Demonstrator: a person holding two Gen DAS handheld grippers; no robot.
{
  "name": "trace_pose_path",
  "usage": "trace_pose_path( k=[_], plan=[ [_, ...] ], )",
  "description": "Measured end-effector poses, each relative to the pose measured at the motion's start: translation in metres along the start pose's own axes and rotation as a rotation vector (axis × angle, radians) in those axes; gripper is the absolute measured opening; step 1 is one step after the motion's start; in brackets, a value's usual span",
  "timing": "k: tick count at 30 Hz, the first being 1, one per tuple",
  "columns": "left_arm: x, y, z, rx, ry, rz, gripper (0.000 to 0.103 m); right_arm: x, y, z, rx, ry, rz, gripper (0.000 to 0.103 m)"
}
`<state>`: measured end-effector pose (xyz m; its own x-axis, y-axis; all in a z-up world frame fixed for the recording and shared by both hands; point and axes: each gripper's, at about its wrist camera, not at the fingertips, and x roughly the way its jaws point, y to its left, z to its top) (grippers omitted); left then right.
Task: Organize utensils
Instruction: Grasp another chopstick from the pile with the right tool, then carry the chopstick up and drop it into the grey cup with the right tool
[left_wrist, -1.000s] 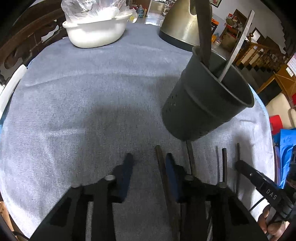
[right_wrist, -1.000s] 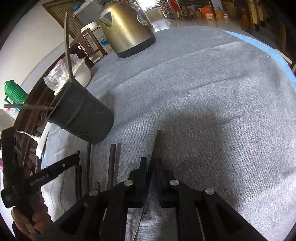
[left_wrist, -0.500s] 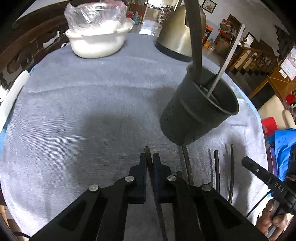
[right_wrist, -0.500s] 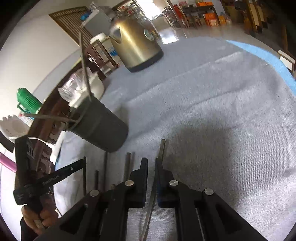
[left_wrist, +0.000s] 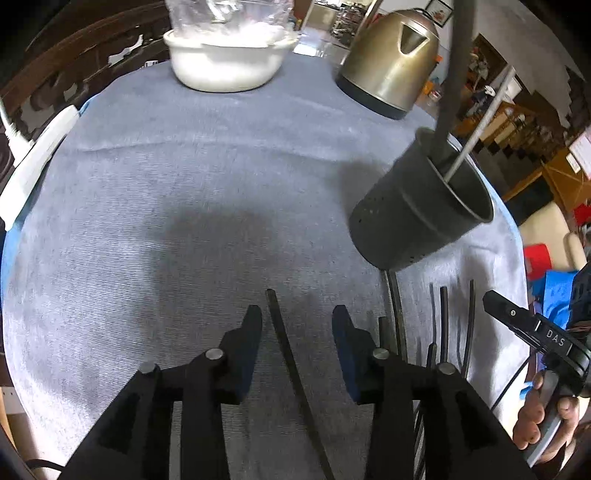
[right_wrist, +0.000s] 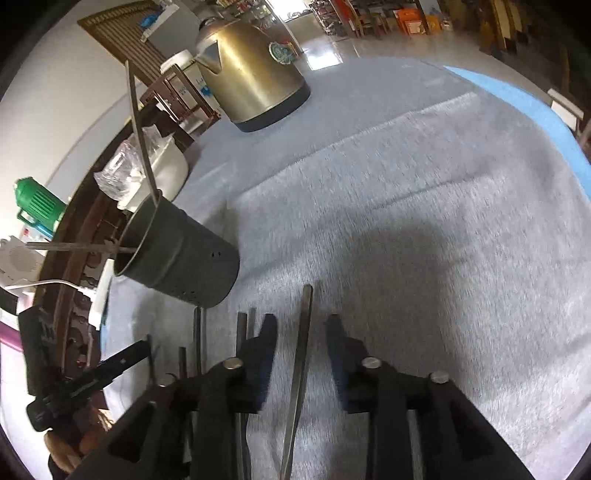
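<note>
A dark utensil holder (left_wrist: 421, 218) stands on the grey-clothed table and holds a dark handle and a thin metal rod; it also shows in the right wrist view (right_wrist: 177, 254). My left gripper (left_wrist: 297, 319) is open, its jaws on either side of a dark utensil handle (left_wrist: 284, 339) that lies on the cloth. My right gripper (right_wrist: 301, 328) is open around a metal utensil handle (right_wrist: 301, 354) that lies on the cloth. Several more dark utensils (left_wrist: 443, 317) lie in a row beside the holder, also seen in the right wrist view (right_wrist: 199, 339).
A brass kettle (left_wrist: 388, 62) and a white bowl with a plastic bag (left_wrist: 225, 55) stand at the far side. A white power strip (left_wrist: 33, 162) lies at the left table edge. The other gripper (left_wrist: 535, 332) shows at the right edge.
Both grippers were shut on their utensil handles half a second ago and have now opened. Both utensils now lie on the cloth between the open jaws.
</note>
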<state>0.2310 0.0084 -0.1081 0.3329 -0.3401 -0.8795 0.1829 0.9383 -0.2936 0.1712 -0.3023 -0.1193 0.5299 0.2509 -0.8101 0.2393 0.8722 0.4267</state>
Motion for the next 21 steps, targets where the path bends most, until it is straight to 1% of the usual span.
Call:
trace_pose_path(
  k=[2, 3, 7, 8, 9, 10, 11, 12, 14, 16, 18, 20, 21],
  plan=[
    [0.002, 0.002, 0.002, -0.003, 0.013, 0.015, 0.04, 0.004, 0.003, 0.003, -0.013, 0.01, -0.02, 0.038],
    [0.007, 0.003, 0.005, -0.003, 0.026, 0.027, 0.04, 0.009, 0.006, 0.005, -0.023, 0.026, -0.053, 0.038],
    [0.024, 0.006, 0.007, -0.015, 0.095, 0.046, 0.04, 0.025, 0.009, 0.007, -0.049, 0.079, -0.127, 0.037],
    [0.023, 0.005, 0.008, -0.009, 0.08, 0.051, 0.04, 0.03, 0.009, 0.006, -0.053, 0.089, -0.134, 0.036],
    [0.025, 0.004, 0.01, -0.005, 0.088, 0.05, 0.039, 0.03, 0.011, 0.006, -0.07, 0.079, -0.148, 0.025],
    [0.026, 0.004, 0.012, -0.007, 0.088, 0.055, 0.036, 0.031, 0.014, 0.005, -0.093, 0.075, -0.173, 0.011],
    [0.027, 0.005, 0.013, -0.002, 0.088, 0.079, 0.024, 0.033, 0.015, 0.004, -0.101, 0.084, -0.188, 0.009],
    [0.027, 0.003, 0.016, 0.005, 0.092, 0.088, 0.01, 0.032, 0.014, 0.004, -0.092, 0.081, -0.18, 0.008],
    [0.027, 0.006, 0.018, -0.002, 0.097, 0.055, 0.008, 0.028, 0.014, 0.004, -0.09, 0.067, -0.16, 0.006],
    [0.021, 0.005, 0.021, 0.005, 0.071, 0.054, 0.008, 0.018, 0.017, 0.003, -0.108, 0.031, -0.155, 0.006],
    [0.008, 0.005, 0.021, 0.007, 0.024, 0.05, 0.007, 0.004, 0.02, 0.004, -0.12, -0.007, -0.12, 0.006],
    [-0.012, 0.004, 0.023, 0.001, -0.043, 0.027, 0.006, -0.014, 0.023, 0.003, -0.135, -0.053, -0.085, 0.006],
    [-0.019, 0.003, 0.023, 0.002, -0.064, 0.024, 0.006, -0.023, 0.025, 0.003, -0.143, -0.079, -0.068, 0.006]
  ],
)
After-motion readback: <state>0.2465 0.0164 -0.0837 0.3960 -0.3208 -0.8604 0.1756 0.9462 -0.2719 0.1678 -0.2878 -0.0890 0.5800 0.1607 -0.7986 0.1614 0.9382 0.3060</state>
